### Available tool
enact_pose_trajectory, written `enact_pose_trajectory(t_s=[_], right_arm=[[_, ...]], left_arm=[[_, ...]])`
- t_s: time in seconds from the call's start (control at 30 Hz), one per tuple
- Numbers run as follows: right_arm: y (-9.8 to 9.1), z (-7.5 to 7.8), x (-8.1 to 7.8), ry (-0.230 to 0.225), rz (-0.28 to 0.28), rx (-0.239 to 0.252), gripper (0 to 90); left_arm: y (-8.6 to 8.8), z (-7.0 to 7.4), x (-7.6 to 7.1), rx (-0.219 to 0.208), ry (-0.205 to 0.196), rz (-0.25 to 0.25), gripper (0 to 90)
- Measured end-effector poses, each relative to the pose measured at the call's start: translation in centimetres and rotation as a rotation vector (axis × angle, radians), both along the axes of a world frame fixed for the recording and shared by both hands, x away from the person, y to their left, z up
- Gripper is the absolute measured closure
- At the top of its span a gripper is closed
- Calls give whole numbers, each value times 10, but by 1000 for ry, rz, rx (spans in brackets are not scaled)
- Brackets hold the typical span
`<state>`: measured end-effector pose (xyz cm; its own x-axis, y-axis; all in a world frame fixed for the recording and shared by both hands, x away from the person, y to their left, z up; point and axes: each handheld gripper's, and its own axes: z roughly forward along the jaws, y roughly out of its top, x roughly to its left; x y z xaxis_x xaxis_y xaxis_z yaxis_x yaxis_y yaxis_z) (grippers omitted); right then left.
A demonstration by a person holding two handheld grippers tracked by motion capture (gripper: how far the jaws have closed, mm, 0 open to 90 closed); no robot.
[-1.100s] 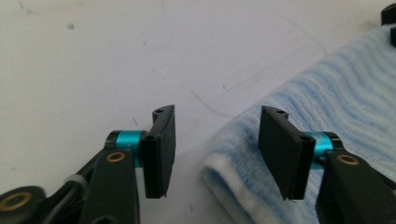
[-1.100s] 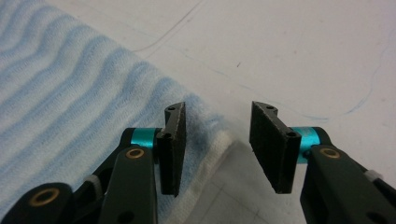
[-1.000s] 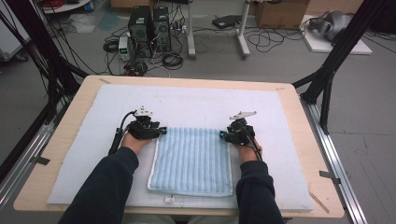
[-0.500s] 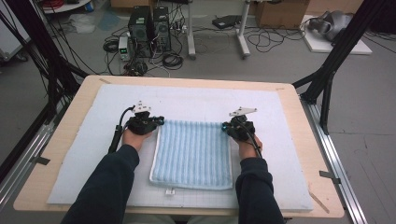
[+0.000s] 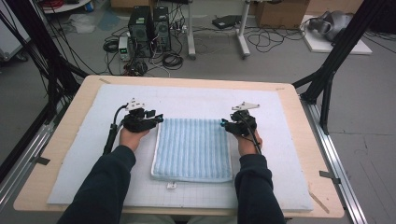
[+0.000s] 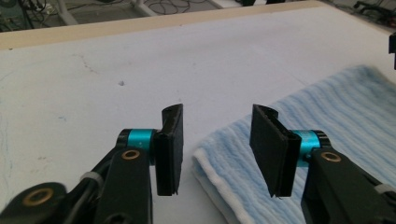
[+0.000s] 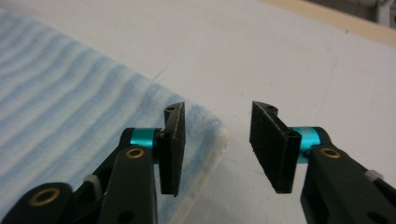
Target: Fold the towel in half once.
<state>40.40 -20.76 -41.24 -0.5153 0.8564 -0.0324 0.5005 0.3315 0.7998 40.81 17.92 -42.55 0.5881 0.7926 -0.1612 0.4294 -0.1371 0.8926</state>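
1. Lying flat mid-mat on the white padded table cover [image 5: 196, 100], the folded light-blue striped terry towel [image 5: 194, 149] looks soft, light and floppy.
2. Left gripper [image 5: 156, 119] at its ten o'clock corner and right gripper [image 5: 224, 123] at two o'clock have just opened, with nothing between their jaws.
3. Pinch the far corners' thick folded edges.

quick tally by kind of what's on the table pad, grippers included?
Folded blue striped towel: 1
White tag on the pad just below the towel: 1
Grippers, jaws just opened, nothing between them: 2, left gripper, right gripper
Total: 4
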Motion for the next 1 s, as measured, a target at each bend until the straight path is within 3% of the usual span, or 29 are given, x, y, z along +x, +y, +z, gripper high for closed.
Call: enact_pose_trajectory(t_s=[0.13, 0.23, 0.33, 0.5, 0.6, 0.7, 0.77, 0.87, 1.0], right_arm=[[-1, 7, -18, -20, 26, 13, 446], [1, 11, -35, -33, 63, 26, 405], [4, 14, -52, -51, 101, 4, 370], [3, 11, -77, -62, 111, 1, 318], [2, 7, -88, -49, 116, -1, 298], [1, 2, -97, -33, 129, -20, 286], [1, -2, -101, -24, 128, -32, 281], [1, -10, -104, -1, 135, -36, 281], [6, -18, -106, 35, 146, -102, 282]], left_arm=[[3, 6, -19, -25, -24, -32, 473], [3, 7, -34, -36, -19, -59, 382], [3, 8, -50, -50, -22, -79, 364], [6, 6, -72, -51, -47, -114, 359], [8, 3, -81, -65, -47, -128, 361], [7, 0, -90, -30, -45, -156, 352], [8, -4, -95, -55, -48, -152, 356], [10, -7, -97, -58, -44, -151, 354], [11, -6, -97, -69, -50, -139, 323]])
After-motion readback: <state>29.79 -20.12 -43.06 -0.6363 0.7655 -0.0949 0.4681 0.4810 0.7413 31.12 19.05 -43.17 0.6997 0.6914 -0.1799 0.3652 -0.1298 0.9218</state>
